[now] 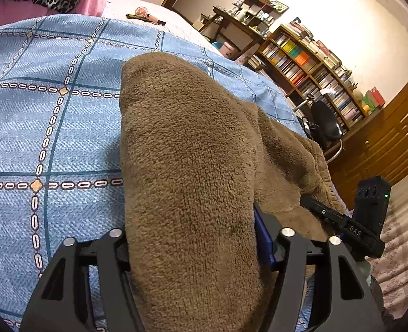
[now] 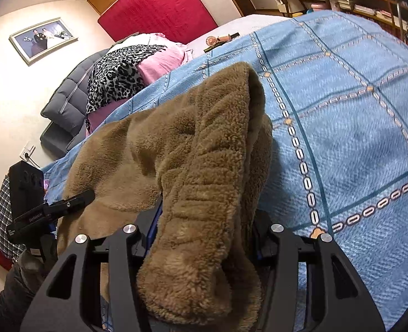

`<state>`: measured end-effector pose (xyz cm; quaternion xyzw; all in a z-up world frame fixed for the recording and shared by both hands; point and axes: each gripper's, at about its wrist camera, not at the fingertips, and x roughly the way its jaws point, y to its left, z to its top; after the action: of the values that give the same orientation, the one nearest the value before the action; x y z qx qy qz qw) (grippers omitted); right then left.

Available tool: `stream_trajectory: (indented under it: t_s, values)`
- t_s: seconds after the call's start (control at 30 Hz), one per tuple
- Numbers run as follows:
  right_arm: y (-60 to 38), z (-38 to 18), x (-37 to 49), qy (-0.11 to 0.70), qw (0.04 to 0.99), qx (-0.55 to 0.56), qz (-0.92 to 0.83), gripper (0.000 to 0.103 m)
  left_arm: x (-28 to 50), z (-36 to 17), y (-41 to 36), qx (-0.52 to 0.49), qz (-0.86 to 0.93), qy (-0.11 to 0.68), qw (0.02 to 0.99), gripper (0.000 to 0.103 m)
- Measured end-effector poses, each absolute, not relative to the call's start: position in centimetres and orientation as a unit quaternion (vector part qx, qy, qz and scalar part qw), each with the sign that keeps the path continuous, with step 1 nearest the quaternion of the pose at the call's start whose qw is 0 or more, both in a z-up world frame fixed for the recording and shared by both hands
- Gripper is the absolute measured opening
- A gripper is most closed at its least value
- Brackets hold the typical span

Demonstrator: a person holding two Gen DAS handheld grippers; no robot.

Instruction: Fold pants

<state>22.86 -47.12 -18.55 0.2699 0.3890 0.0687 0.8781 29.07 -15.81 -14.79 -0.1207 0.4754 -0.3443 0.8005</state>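
We are gripping the pants (image 1: 187, 166) in both claws: the left claw (image 1: 192, 238) is holding a thick fold of the brown fleece between its jaws, and the right claw (image 2: 204, 238) is clamping the ribbed waistband end. The pants are draping from the claws onto the bed (image 1: 51, 127), lying over its blue checked cover. Beyond the cover a leopard cloth (image 2: 115, 80) is lying on a pink pillow (image 2: 159, 63)
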Motion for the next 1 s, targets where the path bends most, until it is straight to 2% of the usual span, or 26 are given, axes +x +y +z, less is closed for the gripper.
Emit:
stream_trajectory:
  t_s: [0.13, 0.37, 0.53, 0.7, 1.0]
  values:
    - [-47.4, -18.6, 22.7, 0.392, 0.876, 0.275, 0.061, 0.056, 29.1, -14.7, -16.1, -0.109, -0.324, 0.476, 0.81, 0.083]
    - [-47.1, -14.8, 19.3, 0.355, 0.905, 0.236, -0.002, 0.059, 26.2, -11.0, -14.6, -0.073, -0.282, 0.43, 0.855, 0.083]
    - [-45.1, -12.4, 16.4, 0.328, 0.931, 0.154, -0.043, 0.058, 22.3, -8.8, -15.1, -0.026, -0.283, 0.383, 0.879, 0.083]
    - [-43.8, -14.3, 15.8, 0.356, 0.924, 0.123, -0.057, 0.058, 20.3, -10.4, -17.8, 0.045, -0.284, 0.373, 0.882, 0.083]
    - [-44.6, -18.3, 17.3, 0.388, 0.91, 0.13, -0.072, 0.062, 21.8, -14.6, -18.8, 0.072, -0.257, 0.4, 0.877, 0.087]
